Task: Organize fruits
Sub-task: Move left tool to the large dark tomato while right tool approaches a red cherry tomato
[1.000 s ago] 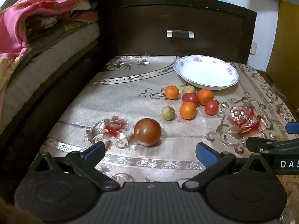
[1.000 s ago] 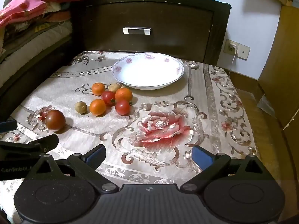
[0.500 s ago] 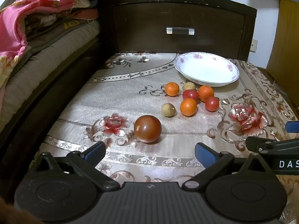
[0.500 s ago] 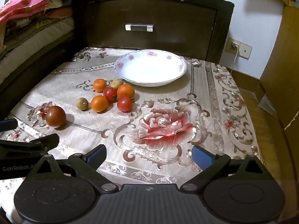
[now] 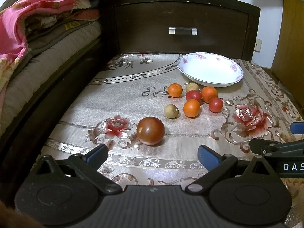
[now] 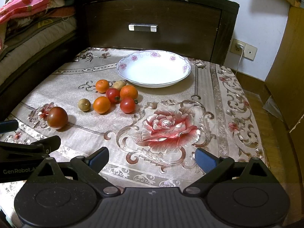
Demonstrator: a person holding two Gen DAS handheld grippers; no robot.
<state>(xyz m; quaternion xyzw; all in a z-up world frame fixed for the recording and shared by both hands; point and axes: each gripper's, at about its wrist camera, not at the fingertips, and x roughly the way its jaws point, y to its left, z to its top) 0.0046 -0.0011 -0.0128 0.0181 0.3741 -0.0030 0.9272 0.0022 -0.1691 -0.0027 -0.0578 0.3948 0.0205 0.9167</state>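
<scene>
Left gripper (image 5: 152,154): jaws spread, holding nothing, low over the near edge of the bench (image 5: 117,102), which carries a floral cloth. Right gripper (image 6: 152,156): jaws spread too, nothing between them, over the big rose pattern. Just beyond the left jaws sits a large dark-red tomato (image 5: 150,130), alone. Farther and right, a loose cluster: three small oranges (image 5: 191,108), two cherry tomatoes (image 5: 215,104), two tan longans (image 5: 171,111), some touching. At the far side, just past the cluster, a white floral bowl (image 6: 153,69), no fruit in it. Behind it, a dark drawer front (image 6: 152,22); bedding (image 5: 28,28) piled at left.
</scene>
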